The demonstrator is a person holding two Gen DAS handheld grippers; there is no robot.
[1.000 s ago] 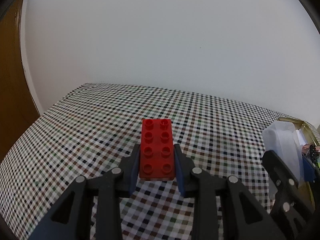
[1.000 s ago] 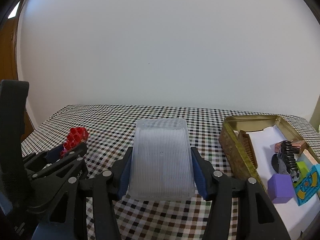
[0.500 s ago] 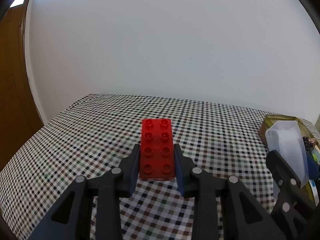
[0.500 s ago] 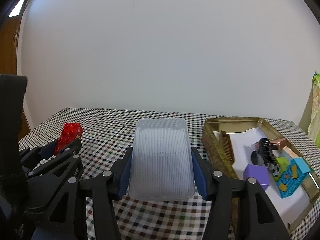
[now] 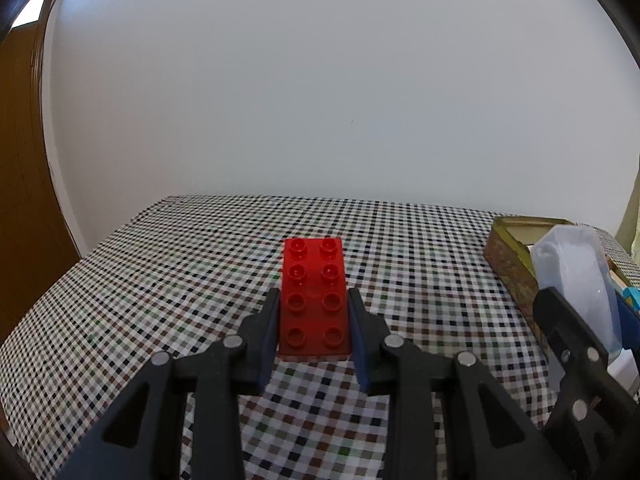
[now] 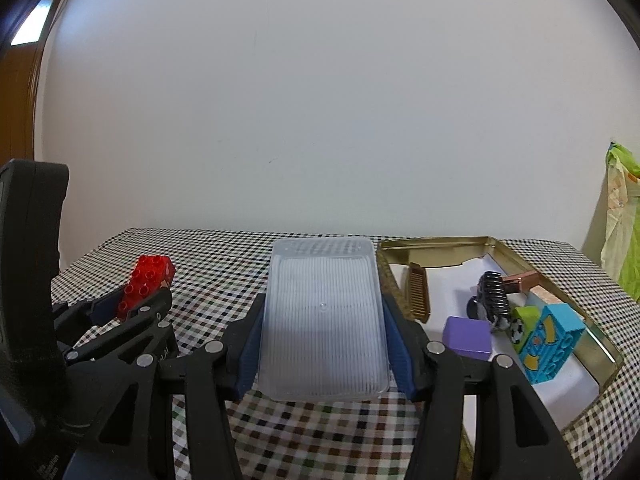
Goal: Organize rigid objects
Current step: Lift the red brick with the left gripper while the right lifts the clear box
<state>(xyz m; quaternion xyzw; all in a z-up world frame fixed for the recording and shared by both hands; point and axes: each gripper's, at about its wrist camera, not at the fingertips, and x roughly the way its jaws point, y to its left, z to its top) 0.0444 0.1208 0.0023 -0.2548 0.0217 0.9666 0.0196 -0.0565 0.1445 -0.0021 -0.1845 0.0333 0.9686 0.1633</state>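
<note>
Two held pieces above a checked tablecloth

A red eight-stud brick (image 5: pixel 314 298) is pinched flat by the left gripper (image 5: pixel 313 320); a ribbed translucent lid (image 6: pixel 323 320) is clamped lengthwise by the right gripper (image 6: pixel 323 344), both angled slightly downward. Beyond, right, a gold tin (image 6: pixel 432 242) is seen holding small items.

Left wrist view is sitting just behind the left claw (image 5: pixel 314 320), looking forward and slightly down over the checked counter (image 5: pixel 160 280) toward a white wall (image 5: pixel 320 80). Right wrist view is looking the same way from behind the right claw (image 6: pixel 322 320), close in. Both are sharing the counter, the wall, the red brick (image 5: pixel 314 300) (image 6: pixel 146 286), the clear lid (image 5: pixel 576 276) (image 6: pixel 322 320) and the gold tin (image 5: pixel 508 256) (image 6: pixel 440 244); each is catching the other claw at its edge.
</note>
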